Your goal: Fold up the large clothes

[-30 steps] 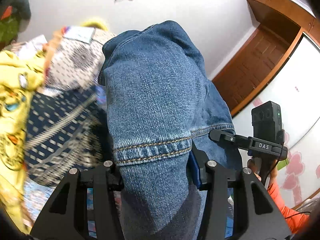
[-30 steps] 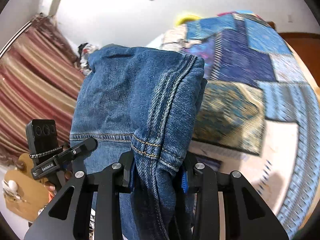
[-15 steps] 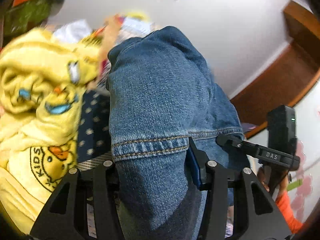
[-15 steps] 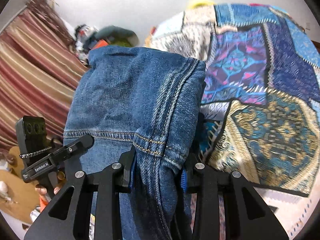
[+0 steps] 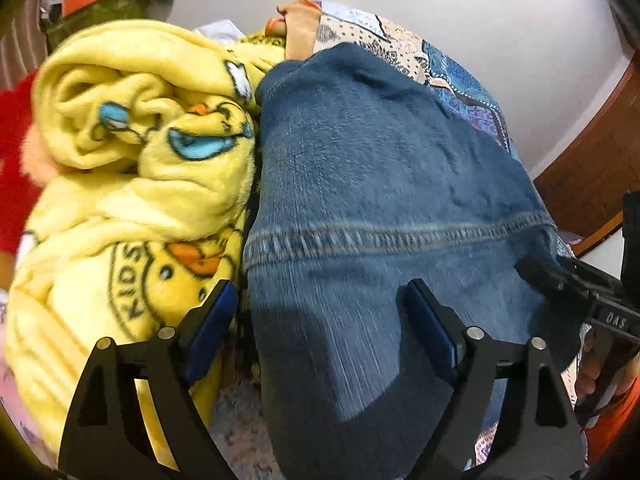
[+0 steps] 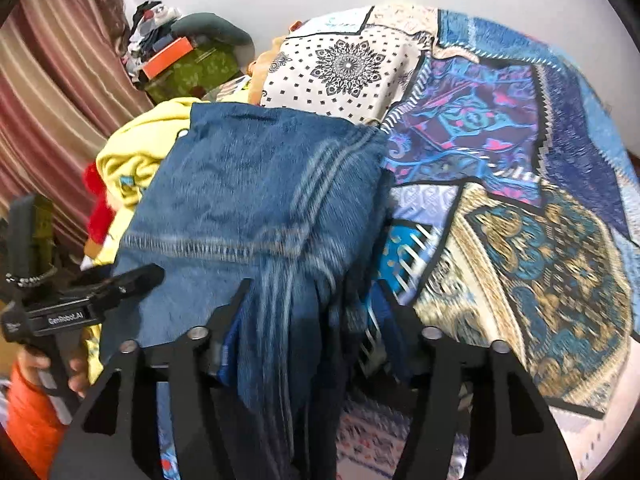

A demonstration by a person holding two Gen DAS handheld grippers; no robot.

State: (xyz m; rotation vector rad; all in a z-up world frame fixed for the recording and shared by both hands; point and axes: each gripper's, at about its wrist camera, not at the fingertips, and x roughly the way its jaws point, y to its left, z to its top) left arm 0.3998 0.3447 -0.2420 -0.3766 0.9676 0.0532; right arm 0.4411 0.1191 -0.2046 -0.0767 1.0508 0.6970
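The folded blue jeans (image 5: pixel 380 184) lie on the patterned bedspread (image 6: pixel 520 208), hem seam facing me. In the left wrist view my left gripper (image 5: pixel 320 316) is open, its blue pads spread wide on either side of the denim edge. In the right wrist view the jeans (image 6: pixel 256 192) lie ahead with their side seam towards me. My right gripper (image 6: pixel 312 304) is open too, its fingers apart around the drooping denim fold. The other gripper shows at the edge of each view.
A crumpled yellow cartoon blanket (image 5: pixel 136 168) lies against the left side of the jeans. A red item (image 6: pixel 98 204) and a pile of clothes and boxes (image 6: pixel 184 60) sit by the striped curtain. A wooden door (image 5: pixel 592 168) is at the right.
Both grippers came down with the jeans onto the bed and opened, letting go of the denim. The jeans now rest on the bedspread beside the yellow blanket.
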